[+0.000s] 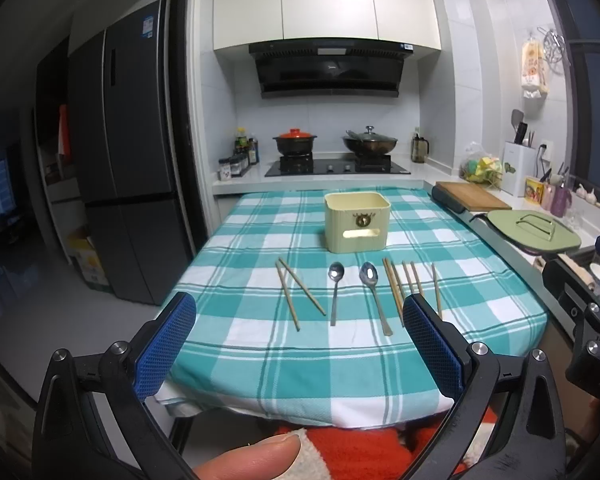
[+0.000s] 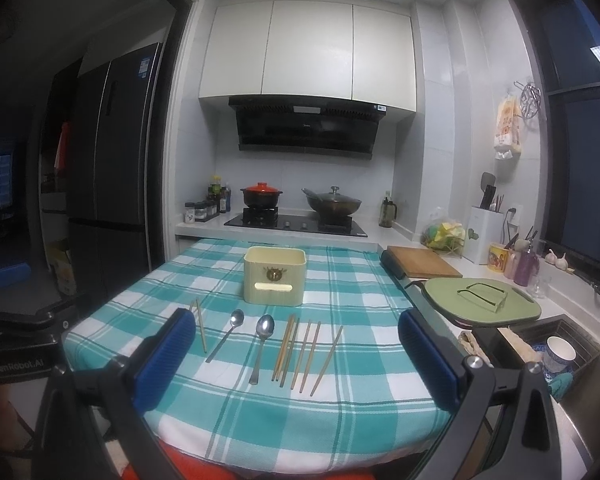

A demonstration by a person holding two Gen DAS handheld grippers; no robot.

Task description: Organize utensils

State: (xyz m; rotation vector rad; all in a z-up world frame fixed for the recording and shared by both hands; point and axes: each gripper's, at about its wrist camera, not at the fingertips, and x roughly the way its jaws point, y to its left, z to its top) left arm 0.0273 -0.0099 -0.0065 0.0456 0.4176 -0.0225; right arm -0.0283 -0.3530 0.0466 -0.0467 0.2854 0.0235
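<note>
Spoons (image 1: pixel 354 292) lie ahead between the wide-spread left hand-held gripper (image 1: pixel 300 344) fingers.

Both wrist views look forward from the tabletop's (image 1: pixel 228 364) near edge toward the stove (image 1: pixel 334 166) behind the cream holder (image 1: pixel 357 222). The left view sits closer and left; the right view (image 2: pixel 274 282) sits farther back. Both share holder, utensils, stove.

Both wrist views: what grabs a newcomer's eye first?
The teal checked tablecloth fills the middle, with a cream box standing at its centre. In front of the box lie two spoons between loose groups of chopsticks. The open left gripper and open right gripper frame the near edge, holding nothing.
</note>
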